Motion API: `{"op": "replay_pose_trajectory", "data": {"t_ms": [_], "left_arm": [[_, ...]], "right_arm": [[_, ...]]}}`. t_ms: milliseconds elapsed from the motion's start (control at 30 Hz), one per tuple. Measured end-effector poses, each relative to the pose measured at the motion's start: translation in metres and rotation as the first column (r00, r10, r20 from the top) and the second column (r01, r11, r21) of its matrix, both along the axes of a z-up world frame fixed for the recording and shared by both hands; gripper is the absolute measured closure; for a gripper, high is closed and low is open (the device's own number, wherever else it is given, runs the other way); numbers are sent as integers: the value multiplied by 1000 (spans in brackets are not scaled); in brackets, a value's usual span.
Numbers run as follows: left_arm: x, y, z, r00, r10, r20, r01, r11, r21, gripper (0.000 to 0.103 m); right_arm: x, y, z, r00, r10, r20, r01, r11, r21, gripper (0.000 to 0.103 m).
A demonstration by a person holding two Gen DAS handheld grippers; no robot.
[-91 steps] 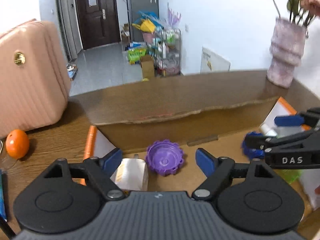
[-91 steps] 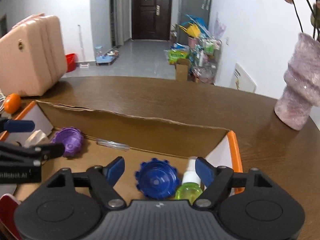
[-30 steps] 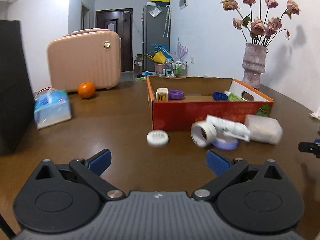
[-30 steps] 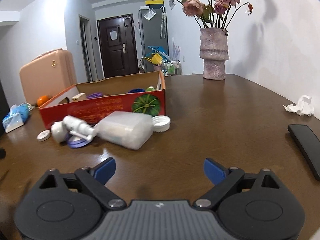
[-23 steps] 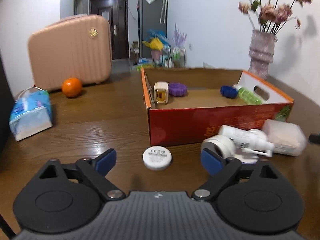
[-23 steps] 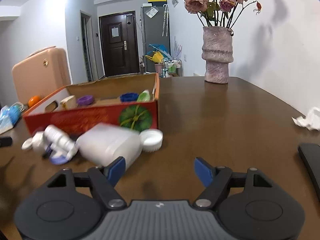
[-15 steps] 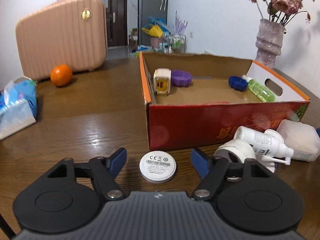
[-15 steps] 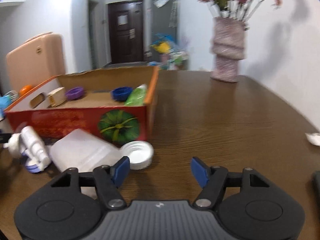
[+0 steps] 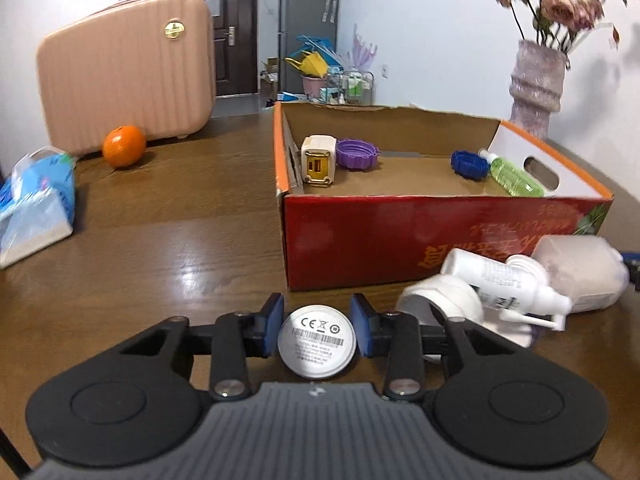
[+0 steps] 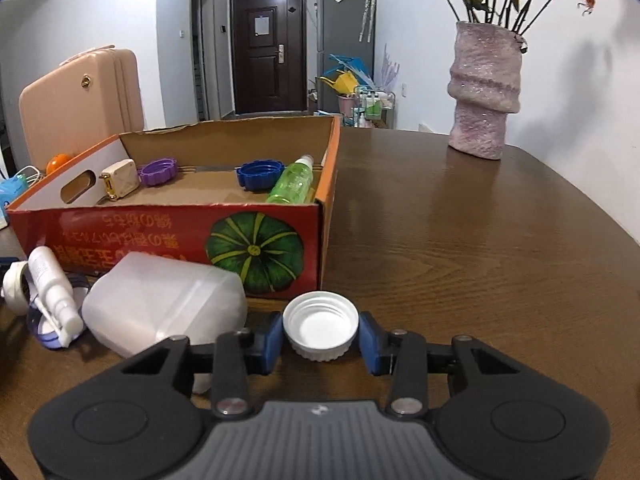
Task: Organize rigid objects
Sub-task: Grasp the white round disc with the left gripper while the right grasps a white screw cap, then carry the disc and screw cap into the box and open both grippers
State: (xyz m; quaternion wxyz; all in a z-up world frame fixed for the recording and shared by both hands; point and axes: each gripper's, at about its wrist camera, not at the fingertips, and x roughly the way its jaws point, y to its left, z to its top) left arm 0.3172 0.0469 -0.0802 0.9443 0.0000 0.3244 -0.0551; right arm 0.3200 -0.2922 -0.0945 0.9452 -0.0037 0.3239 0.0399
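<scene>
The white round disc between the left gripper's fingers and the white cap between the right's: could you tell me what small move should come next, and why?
Probably a lift of both. The left gripper has its pads against the white round disc, and the right gripper brackets the white cap just as closely, both low on the table. The red box right ahead already holds sorted items.

Pink suitcase (image 9: 128, 68), orange (image 9: 123, 146), flower vase (image 10: 485, 90) on table (image 10: 480, 240)
</scene>
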Motion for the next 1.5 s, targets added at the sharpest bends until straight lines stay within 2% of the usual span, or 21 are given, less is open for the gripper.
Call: {"op": "replay_pose_trajectory", "data": {"t_ms": [67,100,133,167,233,267,367,433,467,500,567,700,800,867,933,967,1033,1133,1267,1400,1500], "left_arm": [[-18,2,6,1000,19,17,-18,1000,-22,69],[-27,3,9,999,21,28,-20,999,-34,77],[-38,4,12,999,24,37,-23,999,-44,91],[-47,5,15,999,28,32,-26,998,-52,101],[-63,5,17,999,24,30,-22,997,-75,101],[-69,2,16,999,18,31,-16,998,-64,101],[-88,-11,7,999,12,44,-14,999,41,99],[-101,-13,6,999,11,43,-13,999,34,94],[-107,-12,7,999,6,45,-7,1000,20,85],[-115,-10,8,998,-3,56,3,1000,5,65],[-125,-8,8,997,10,75,-10,1000,7,37],[-132,-10,5,997,9,71,-13,998,63,30],[-136,-7,-2,999,17,52,-21,997,72,29],[-133,-1,-4,999,46,28,-47,998,46,36],[-128,4,-6,999,53,5,-54,998,27,60],[-127,5,-7,998,61,9,-62,998,31,63],[-128,4,-6,999,51,9,-51,998,36,63],[-129,1,1,999,29,35,-29,1000,3,63],[-108,-7,26,995,-11,95,12,1000,-12,63],[-48,-15,68,985,-99,143,107,993,-51,63],[29,-30,87,984,-160,78,165,985,-58,63]], "right_arm": [[-13,-3,4,1000,-21,5,21,1000,9,64],[-20,-5,6,1000,-30,8,30,999,17,64],[-30,-7,8,999,-39,12,39,999,28,64],[-41,-8,11,999,-42,16,41,998,37,64],[-61,-6,14,999,-36,27,34,998,53,64],[-71,-4,13,999,-28,26,27,998,65,64],[-94,12,7,1000,4,9,-4,998,65,64],[-110,23,7,999,32,13,-33,997,65,64],[-118,28,8,998,52,19,-53,996,69,64],[-126,32,10,997,73,26,-75,995,71,64],[-137,40,12,994,103,30,-105,992,68,64],[-146,49,13,992,122,26,-124,990,66,64],[-148,57,12,989,148,27,-150,986,70,64],[-147,62,10,986,167,23,-168,983,72,64],[-147,69,8,983,184,16,-185,980,70,64],[-146,72,8,981,192,15,-193,979,70,64],[-145,76,8,979,204,20,-205,976,71,64],[-143,79,9,976,215,27,-216,973,78,64],[-129,76,22,974,217,68,-222,972,80,64],[-81,69,57,960,251,125,-264,960,96,64],[-15,70,81,952,282,120,-295,949,112,64]]}}
